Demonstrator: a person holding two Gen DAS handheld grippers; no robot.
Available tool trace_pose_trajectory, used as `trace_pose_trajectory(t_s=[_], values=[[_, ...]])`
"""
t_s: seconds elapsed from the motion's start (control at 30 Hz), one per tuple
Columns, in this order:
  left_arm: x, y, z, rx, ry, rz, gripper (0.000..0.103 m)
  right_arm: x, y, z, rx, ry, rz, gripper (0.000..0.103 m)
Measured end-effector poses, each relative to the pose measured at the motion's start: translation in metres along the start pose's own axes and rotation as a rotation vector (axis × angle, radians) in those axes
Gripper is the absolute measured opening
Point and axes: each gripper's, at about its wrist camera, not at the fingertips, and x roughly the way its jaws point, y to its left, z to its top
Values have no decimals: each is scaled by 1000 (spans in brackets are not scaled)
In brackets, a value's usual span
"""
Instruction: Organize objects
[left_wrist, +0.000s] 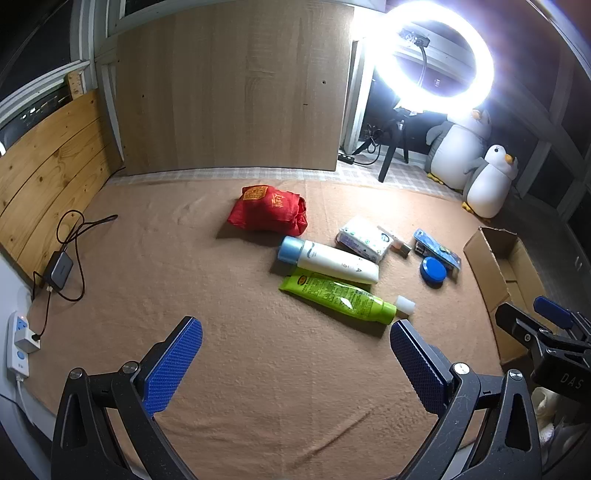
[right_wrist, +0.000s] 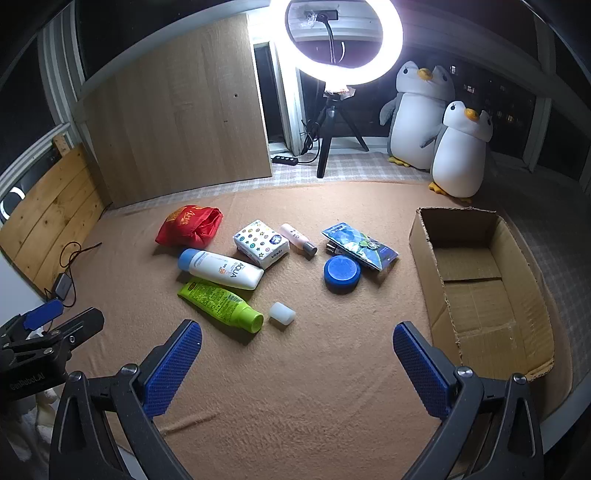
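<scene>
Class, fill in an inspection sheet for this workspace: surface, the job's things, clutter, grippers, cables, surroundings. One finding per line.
Surface: tan blanket, slightly wrinkled.
Job's things: red bag, white bottle, green tube with its white cap lying off beside it, tissue pack, small pink bottle, blue jar, blue packet touching the jar; cardboard box is empty.
Clutter: nothing seen.
Grippers: left gripper and right gripper both open, holding nothing.
Cables: black cable and adapter, power strip.
Surroundings: ring light, two plush penguins, wooden board.
</scene>
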Motion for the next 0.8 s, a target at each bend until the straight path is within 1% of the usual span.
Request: trace_pose_trajectory(t_s=[0.8], values=[[0,-1,-1,-5,-1,6,103,5,-2,0,14,21,-3,102]])
